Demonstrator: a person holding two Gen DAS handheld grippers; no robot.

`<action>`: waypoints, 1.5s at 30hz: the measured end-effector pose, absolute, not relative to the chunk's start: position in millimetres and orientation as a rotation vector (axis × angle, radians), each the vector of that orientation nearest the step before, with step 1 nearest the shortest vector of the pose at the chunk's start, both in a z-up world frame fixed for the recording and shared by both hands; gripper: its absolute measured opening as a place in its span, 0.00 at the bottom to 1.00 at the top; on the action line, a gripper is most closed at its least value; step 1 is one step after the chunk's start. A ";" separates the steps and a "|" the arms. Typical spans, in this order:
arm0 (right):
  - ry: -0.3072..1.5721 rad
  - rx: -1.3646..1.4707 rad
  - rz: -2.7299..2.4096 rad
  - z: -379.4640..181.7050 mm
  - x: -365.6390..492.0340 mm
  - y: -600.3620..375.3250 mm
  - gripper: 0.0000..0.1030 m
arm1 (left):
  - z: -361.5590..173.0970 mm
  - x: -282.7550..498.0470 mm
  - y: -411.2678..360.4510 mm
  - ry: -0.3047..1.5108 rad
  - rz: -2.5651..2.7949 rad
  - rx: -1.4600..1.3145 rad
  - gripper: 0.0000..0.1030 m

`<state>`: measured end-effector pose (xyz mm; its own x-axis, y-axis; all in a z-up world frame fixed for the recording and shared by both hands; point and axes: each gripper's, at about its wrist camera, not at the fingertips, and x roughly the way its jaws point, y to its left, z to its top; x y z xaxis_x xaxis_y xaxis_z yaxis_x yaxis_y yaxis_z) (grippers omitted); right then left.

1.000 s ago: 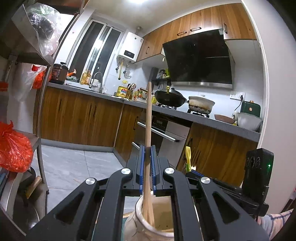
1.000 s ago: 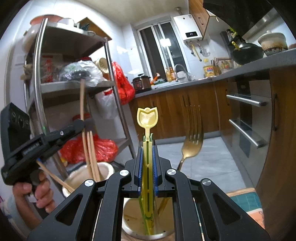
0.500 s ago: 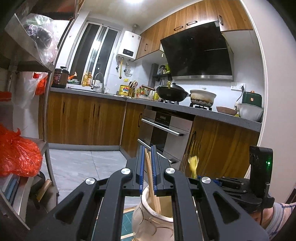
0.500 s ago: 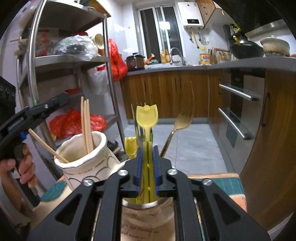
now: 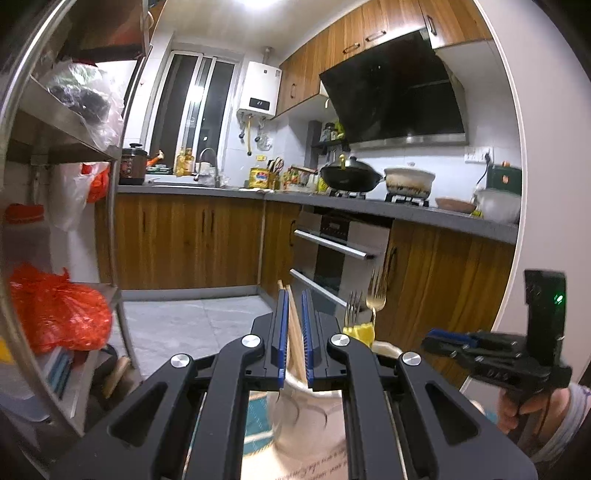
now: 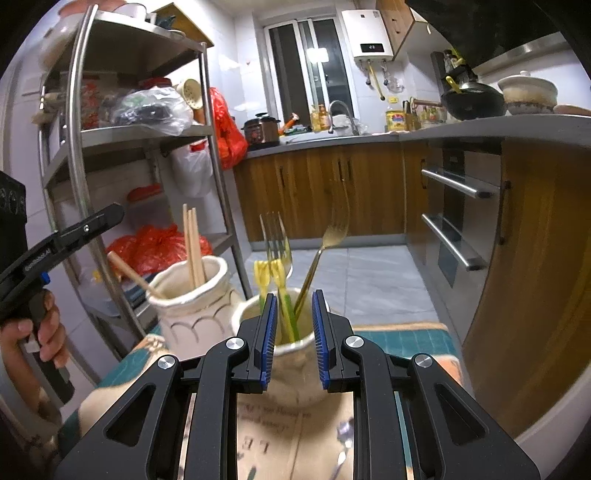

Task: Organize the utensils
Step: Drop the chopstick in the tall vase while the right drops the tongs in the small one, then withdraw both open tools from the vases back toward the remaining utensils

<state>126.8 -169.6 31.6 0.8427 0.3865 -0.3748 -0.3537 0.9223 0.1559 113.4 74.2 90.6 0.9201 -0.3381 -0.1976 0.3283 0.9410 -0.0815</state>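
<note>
Right wrist: tool (image 6: 294, 332) behind jar rim (image 6: 255, 306)

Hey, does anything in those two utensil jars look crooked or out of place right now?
One wooden chopstick leans far out over the left jar's rim while the other chopsticks stand upright. The forks in the right jar look fine.

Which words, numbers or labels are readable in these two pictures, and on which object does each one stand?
Water heater display: digits lit, too small to read.
Cloth under the jars: printed letters, blurred, unreadable.
Left claw handle: white lettering, too small to read surely.
Yellow tin on the counter: label blurred.
Nothing else is legible.
</note>
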 end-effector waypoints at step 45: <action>0.672 -0.085 0.391 -8.2 134.0 -208.2 0.90 | 10.9 35.9 -22.3 0.451 -0.313 0.099 0.94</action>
<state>134.0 -208.2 -8.2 0.7132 0.3251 -0.6210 -0.3791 0.9241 0.0485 35.9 -22.3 10.9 0.8534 -0.2749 -0.4428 0.3186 0.9476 0.0258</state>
